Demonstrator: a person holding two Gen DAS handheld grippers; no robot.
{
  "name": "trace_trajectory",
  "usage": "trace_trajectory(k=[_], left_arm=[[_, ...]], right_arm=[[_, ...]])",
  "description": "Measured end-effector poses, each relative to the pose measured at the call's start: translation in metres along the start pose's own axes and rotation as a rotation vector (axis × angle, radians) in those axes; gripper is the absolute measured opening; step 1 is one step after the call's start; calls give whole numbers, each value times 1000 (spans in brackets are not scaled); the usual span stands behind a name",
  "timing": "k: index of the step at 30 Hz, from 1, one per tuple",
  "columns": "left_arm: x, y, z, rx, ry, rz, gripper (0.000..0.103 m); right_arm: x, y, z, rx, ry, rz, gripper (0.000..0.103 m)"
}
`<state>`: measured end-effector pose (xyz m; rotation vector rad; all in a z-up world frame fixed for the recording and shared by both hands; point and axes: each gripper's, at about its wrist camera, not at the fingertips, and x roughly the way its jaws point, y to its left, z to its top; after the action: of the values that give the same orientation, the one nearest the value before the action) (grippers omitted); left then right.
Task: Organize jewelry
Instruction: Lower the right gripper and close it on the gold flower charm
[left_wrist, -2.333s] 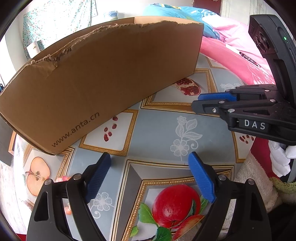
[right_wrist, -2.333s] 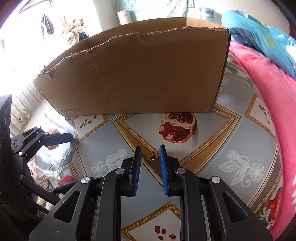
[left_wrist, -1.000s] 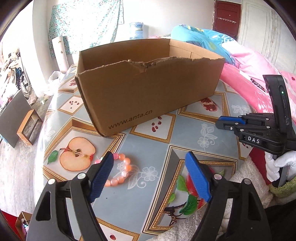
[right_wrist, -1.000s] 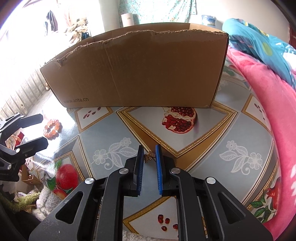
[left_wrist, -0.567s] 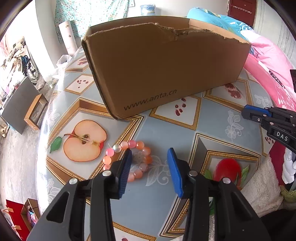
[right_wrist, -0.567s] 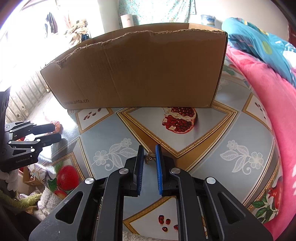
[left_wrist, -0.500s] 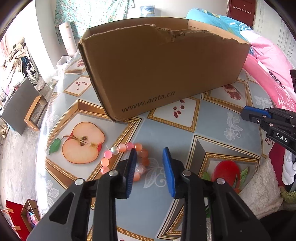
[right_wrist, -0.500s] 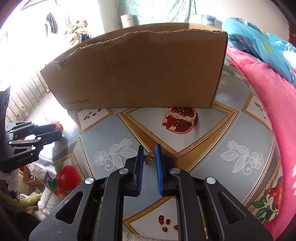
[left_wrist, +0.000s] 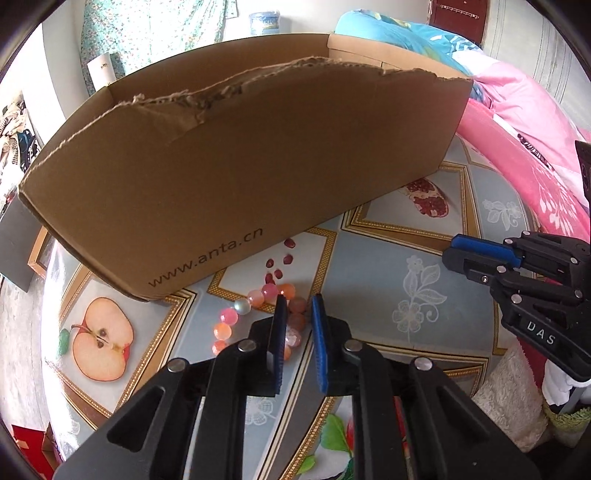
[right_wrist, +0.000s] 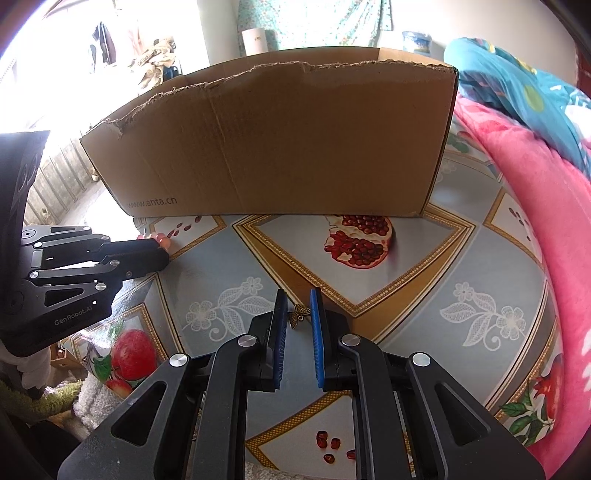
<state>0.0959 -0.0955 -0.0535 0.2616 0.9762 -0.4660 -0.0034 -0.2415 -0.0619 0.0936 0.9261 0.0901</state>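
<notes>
My left hand-held gripper (left_wrist: 298, 325) has its blue pads drawn narrow around one side of the bead bracelet (left_wrist: 258, 314), which lies on the bench (left_wrist: 369, 266) just in front of the cardboard box (left_wrist: 258, 166). A few pink and orange beads sit between the pads; the rest of the loop fans out to the left on the fruit-print cloth. I cannot tell whether the pads actually press the beads or only flank them, and the bracelet looks to be resting on the bench.

My right hand-held gripper (right_wrist: 298, 317) is also narrow, with the small bronze butterfly charm (right_wrist: 298, 315) between its tips, above the patterned cloth. It seems pinched there, though a sliver of gap shows on either side.

So I judge the task to be at an early stage: both pieces are in or at my grasp, but neither is in the box. The inside of the box is hidden from both views, so I cannot say whether anything is already stored there. What is left, as I see it, is to lift each piece over the torn front wall and release it inside.
</notes>
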Motion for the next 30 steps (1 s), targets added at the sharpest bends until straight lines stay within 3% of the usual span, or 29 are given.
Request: trace_trajectory(k=[8,11,15,22,26,30], left_arm=[[1,-1,1,-7,3,1,13],[1,-1,1,-2,2,3,13],[1,-1,1,-3,1,2,13],[0,-1,1,-7,0,-1,13],[0,0,0,-9,-1,-3,13],[0,0,0,-8,-1,-2,13]], right_arm=[[1,8,2,-8,4,17,6],[-3,13,3,-12,-3,29,9],[-5,19,3,-67,2,28,23],[5,25,4,-164,41,2,23],[7,26,7,-176,56,12,7],[8,29,8,-169,59,3,5]])
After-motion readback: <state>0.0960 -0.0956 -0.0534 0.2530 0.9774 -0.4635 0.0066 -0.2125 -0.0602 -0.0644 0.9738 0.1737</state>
